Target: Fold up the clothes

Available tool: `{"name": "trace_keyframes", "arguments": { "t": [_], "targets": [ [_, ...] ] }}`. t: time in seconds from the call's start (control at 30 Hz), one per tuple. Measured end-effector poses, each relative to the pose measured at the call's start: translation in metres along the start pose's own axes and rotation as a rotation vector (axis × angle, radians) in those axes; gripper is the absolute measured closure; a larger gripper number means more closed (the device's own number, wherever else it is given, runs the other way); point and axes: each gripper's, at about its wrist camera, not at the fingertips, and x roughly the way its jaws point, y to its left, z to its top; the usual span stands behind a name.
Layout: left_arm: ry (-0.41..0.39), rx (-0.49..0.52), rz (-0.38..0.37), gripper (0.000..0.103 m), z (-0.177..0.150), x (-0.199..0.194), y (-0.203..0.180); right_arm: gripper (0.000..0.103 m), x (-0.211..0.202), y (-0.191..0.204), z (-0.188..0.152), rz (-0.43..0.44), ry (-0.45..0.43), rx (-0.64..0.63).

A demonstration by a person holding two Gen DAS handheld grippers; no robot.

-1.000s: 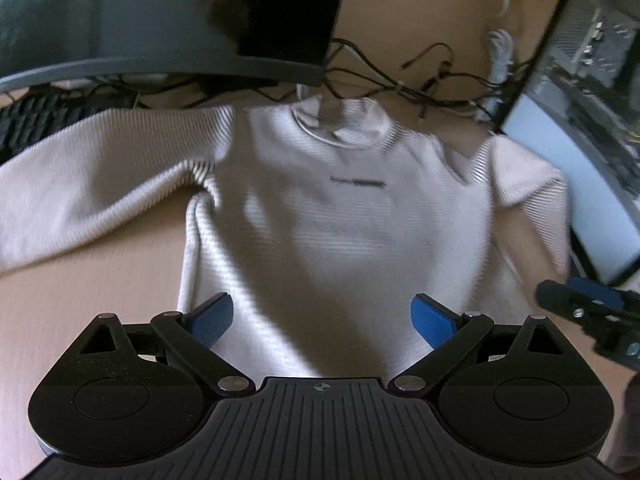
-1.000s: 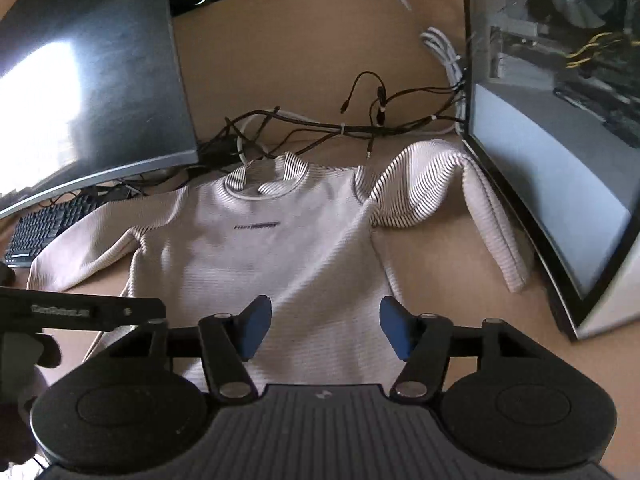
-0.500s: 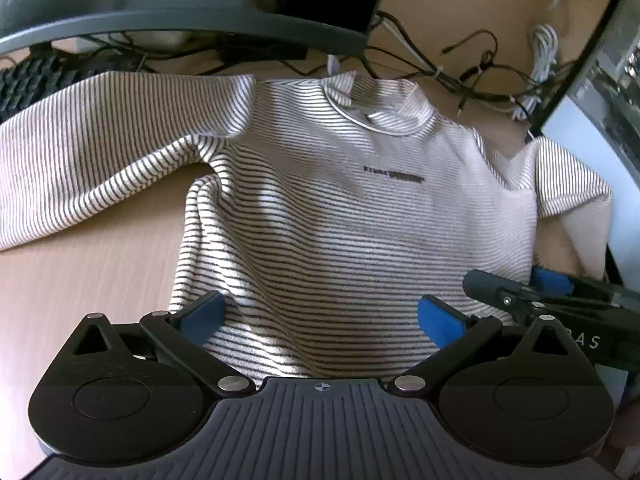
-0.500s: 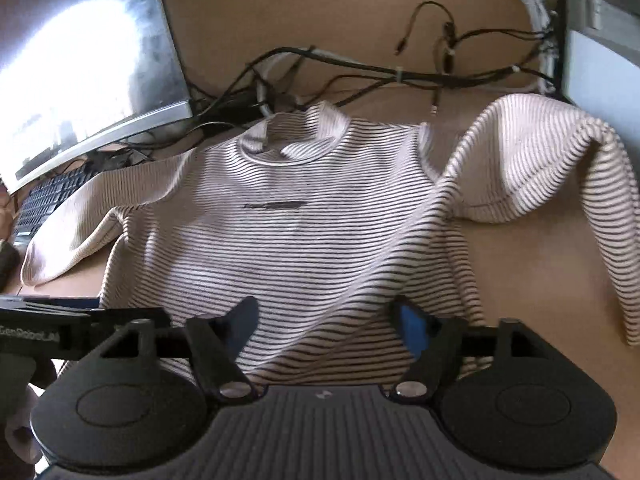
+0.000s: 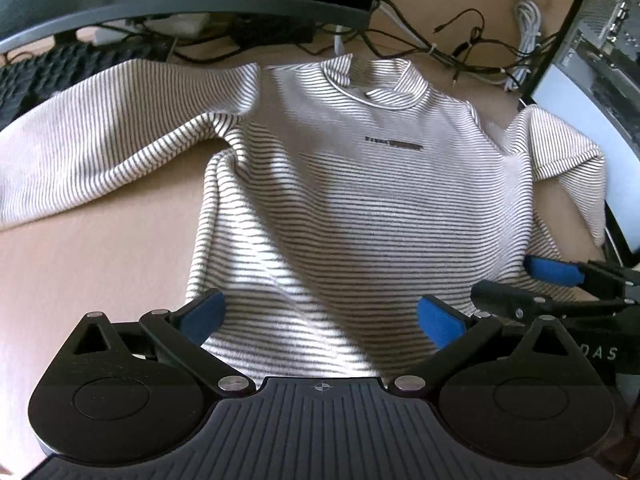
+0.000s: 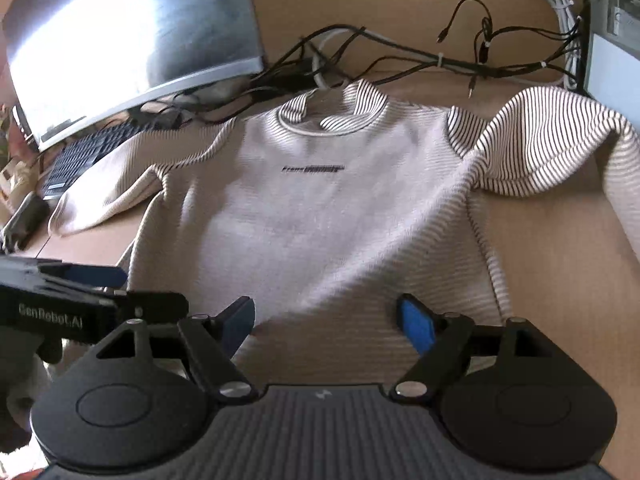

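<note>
Striped long-sleeved sweater (image 5: 352, 200) found spread front-up on the wooden desk (image 5: 96, 272), collar toward the far edge, small dark printed label across the chest. One sleeve seen stretched out flat toward the keyboard (image 5: 44, 76); the other sleeve (image 6: 552, 152) noted bunched and humped beside the computer case (image 5: 600, 52). Curved monitor (image 6: 120, 36) observed standing behind the collar, with a tangle of cables (image 6: 420, 56) lying on the desk past the neckline. Left gripper (image 5: 320, 316) observed over the hem, blue pads well apart, nothing clamped between them; striped fabric visible in the gap, contact with the pads not determinable. Right gripper (image 6: 324, 320) likewise positioned over the hem, pads wide and nothing pinched, hem fabric lying between and below them. Each gripper recorded at the edge of the other's view, side by side near the bottom edge of the garment. Sweater unfolded at time of inspection.
</note>
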Motion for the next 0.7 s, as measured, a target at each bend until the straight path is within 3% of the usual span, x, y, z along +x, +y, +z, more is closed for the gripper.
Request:
{"name": "trace_keyframes", "arguments": {
  "t": [0.23, 0.33, 0.5, 0.63, 0.7],
  "targets": [
    [-0.017, -0.03, -0.001, 0.0, -0.008, -0.011, 0.001, 0.024, -0.016, 0.013, -0.017, -0.032, 0.044, 0.026],
    [-0.013, -0.077, -0.071, 0.0, 0.003, -0.024, 0.004, 0.037, -0.025, 0.004, -0.008, -0.064, 0.049, 0.118],
    [-0.06, 0.012, -0.178, 0.0, 0.014, -0.052, -0.019, 0.039, -0.074, -0.026, 0.014, -0.169, -0.129, 0.292],
    [0.042, -0.022, -0.232, 0.0, 0.01, -0.05, -0.029, 0.04, -0.101, -0.058, 0.033, -0.18, -0.27, 0.511],
    [0.045, -0.009, -0.241, 0.0, 0.009, -0.057, -0.034, 0.04, -0.101, -0.074, 0.04, -0.181, -0.315, 0.602]
  ]
}}
